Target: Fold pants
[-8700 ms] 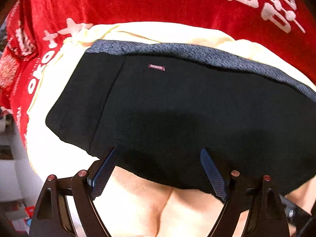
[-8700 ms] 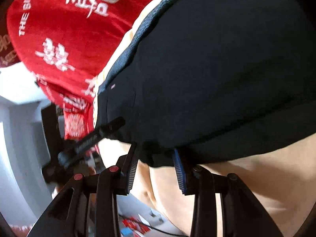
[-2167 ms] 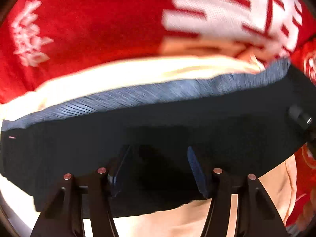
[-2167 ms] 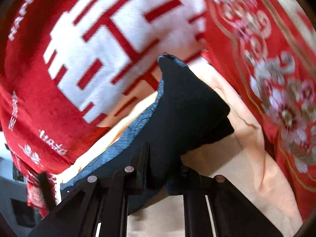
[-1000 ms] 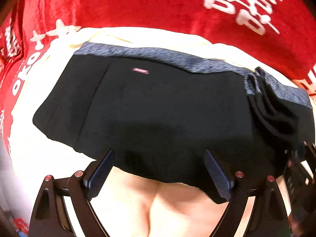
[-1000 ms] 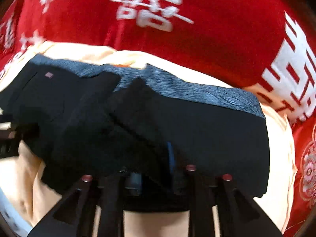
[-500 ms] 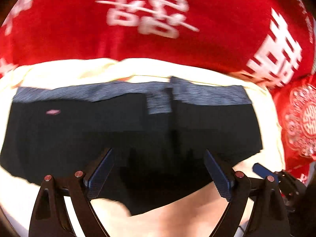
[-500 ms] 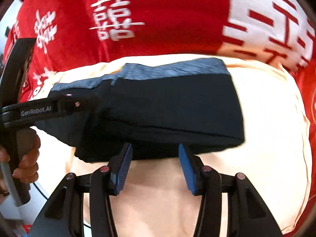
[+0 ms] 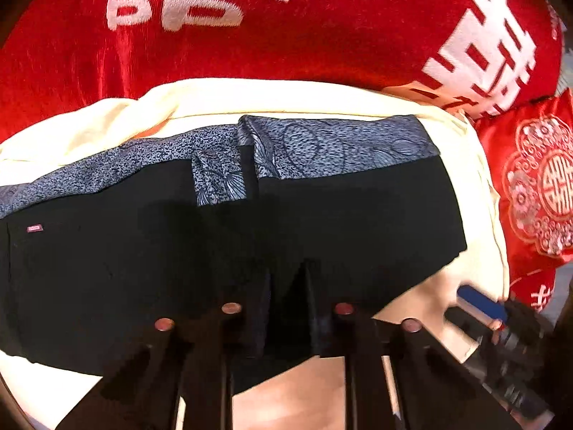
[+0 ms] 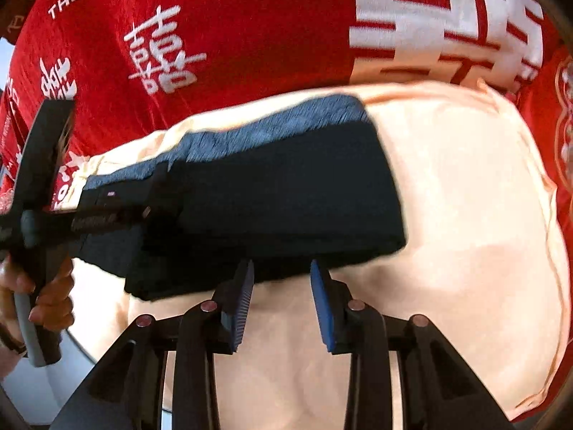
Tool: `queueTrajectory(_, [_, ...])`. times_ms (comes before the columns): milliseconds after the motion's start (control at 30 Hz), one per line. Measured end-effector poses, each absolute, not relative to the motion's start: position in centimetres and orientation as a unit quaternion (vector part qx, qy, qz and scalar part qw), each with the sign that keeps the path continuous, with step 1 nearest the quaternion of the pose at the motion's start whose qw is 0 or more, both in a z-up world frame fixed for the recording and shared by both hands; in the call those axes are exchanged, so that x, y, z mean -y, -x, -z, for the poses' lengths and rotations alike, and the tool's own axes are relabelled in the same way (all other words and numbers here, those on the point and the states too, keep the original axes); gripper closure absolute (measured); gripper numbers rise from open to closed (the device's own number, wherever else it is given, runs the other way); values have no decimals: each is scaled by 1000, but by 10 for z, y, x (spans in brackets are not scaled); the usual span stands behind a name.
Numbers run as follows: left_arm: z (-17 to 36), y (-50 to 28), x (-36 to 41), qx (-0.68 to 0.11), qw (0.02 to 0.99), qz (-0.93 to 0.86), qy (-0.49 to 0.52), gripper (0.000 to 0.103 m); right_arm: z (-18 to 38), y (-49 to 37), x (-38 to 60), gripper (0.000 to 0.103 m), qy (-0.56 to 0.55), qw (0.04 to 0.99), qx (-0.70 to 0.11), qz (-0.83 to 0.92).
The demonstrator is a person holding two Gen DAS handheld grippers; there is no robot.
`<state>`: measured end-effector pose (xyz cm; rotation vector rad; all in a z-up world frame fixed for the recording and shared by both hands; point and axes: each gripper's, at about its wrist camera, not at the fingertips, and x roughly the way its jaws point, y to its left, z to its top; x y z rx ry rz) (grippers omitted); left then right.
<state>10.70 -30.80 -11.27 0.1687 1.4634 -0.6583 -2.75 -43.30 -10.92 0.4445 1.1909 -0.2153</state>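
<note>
- While my left claw [image 9: 284,279] points steeply down, its two dark fingers sit pressed together on the near edge of the black fabric pants [image 9: 229,251]; I read it as pinching that cloth, having just snapped closed.
- My right claw [image 10: 282,286] has blue ribbed pads [image 10: 324,308] standing partly apart, having just been narrowing; they sit just at the near edge of the folded black bundle, with the cream cloth showing between them, and I cannot see them pressing on anything.
- Those pants lie folded on a pale cream cloth [image 10: 465,215], one half doubled over the other, so the blue-grey patterned waistband [image 9: 340,143] runs along the far edge in two overlapping pieces.
- On the left part of the pants I see a small pink label [image 9: 35,228].
- Beyond the cream cloth spreads a red velvet cover with white embroidered characters [image 9: 322,36].
- At the right, in the left wrist view, lies a red embroidered cushion [image 9: 537,186], and the right claw's blue pad shows blurred at the lower right edge.
- At the left of the right wrist view, a person's hand [image 10: 46,297] grips the handle of the left claw.
</note>
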Motion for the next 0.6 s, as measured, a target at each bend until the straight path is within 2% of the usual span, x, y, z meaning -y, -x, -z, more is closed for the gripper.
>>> queueTrajectory(133, [108, -94, 303, -649, 698, 289, -93, 89, 117, 0, 454, 67, -192, 805, -552, 107])
queueTrajectory(267, [116, -84, 305, -651, 700, 280, -91, 89, 163, -22, 454, 67, -213, 762, -606, 84])
queueTrajectory(367, [120, -74, 299, -651, 702, 270, -97, 89, 160, -22, 431, 67, -150, 775, -607, 86])
queueTrajectory(467, [111, -67, 288, -643, 720, 245, -87, 89, 146, -22, 421, 67, -154, 779, -604, 69])
queueTrajectory(500, [108, -66, 285, -642, 724, 236, -83, 81, 139, -23, 417, 67, -150, 784, -600, 60])
queueTrajectory(533, [105, -65, 280, -642, 728, 226, -78, 55, 129, -27, 410, 66, -133, 795, -589, 49])
queueTrajectory(567, [100, -64, 270, -639, 737, 208, -64, 36, 121, -32, 402, 57, -116, 804, -582, 39])
queueTrajectory(600, [97, -64, 261, -633, 747, 197, -51, 15, 115, -36, 395, 42, -101, 811, -575, 31])
